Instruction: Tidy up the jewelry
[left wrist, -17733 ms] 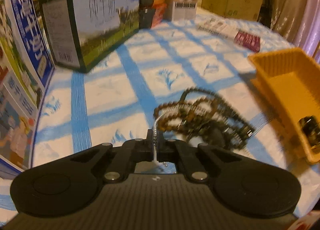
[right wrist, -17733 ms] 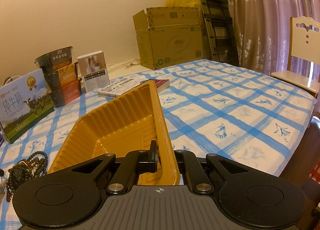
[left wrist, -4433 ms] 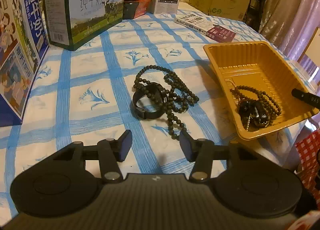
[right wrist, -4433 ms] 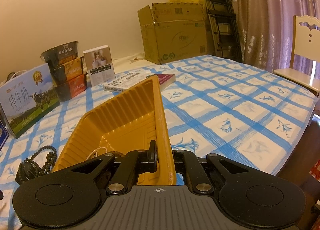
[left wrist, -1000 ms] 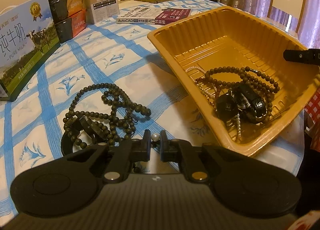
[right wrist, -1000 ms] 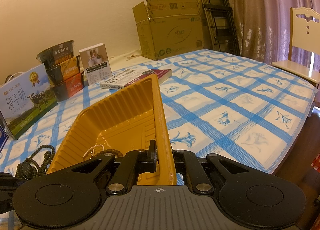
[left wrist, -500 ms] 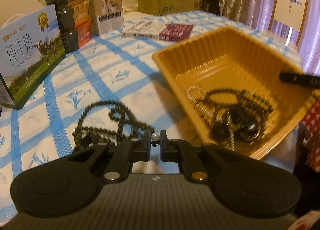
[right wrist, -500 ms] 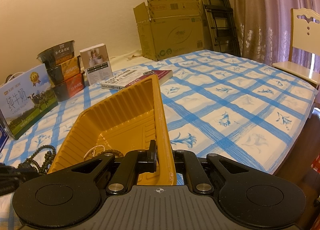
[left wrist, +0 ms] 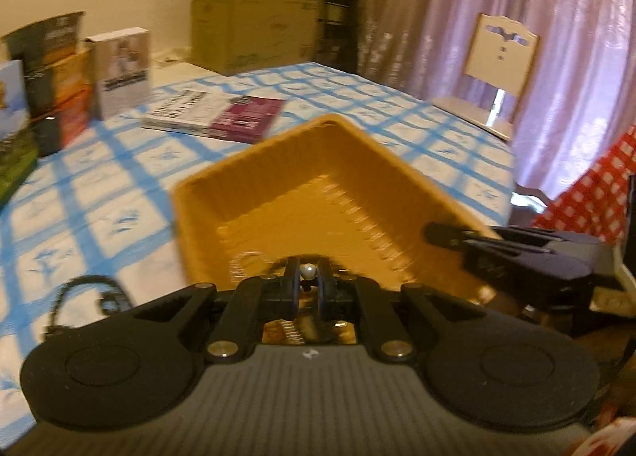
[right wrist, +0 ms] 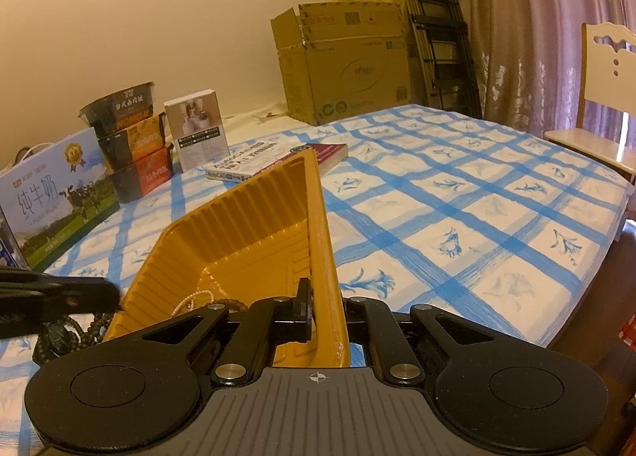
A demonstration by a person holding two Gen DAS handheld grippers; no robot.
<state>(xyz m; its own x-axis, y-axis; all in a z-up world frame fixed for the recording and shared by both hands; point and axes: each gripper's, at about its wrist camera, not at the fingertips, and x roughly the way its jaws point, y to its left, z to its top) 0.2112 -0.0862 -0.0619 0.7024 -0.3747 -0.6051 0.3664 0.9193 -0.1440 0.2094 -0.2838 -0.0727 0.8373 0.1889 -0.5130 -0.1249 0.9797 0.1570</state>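
The left wrist view is blurred. My left gripper (left wrist: 307, 272) is shut on a small white pearl (left wrist: 307, 269), lifted over the near corner of the yellow tray (left wrist: 278, 162). A pearl strand (left wrist: 244, 262) lies in the tray just past the fingers. My right gripper (right wrist: 322, 307) is shut on the tray's near wall (right wrist: 324, 241) and shows at the right as a dark gripper (left wrist: 441, 235). A dark bead necklace with a black watch (right wrist: 59, 335) lies on the cloth left of the tray. Pearls (right wrist: 194, 302) and brown beads (right wrist: 228, 303) rest inside the tray.
A milk carton (right wrist: 59, 194), stacked noodle bowls (right wrist: 127, 138), a small white box (right wrist: 196, 134) and a book (right wrist: 278, 164) stand behind the tray. A cardboard box (right wrist: 346, 66) and chair (right wrist: 608, 98) lie beyond. The table edge (right wrist: 612, 217) drops at right.
My left gripper has risen and swung right with the pearl, from above the dark beads on the cloth to over the tray. The right gripper and tray have stayed still.
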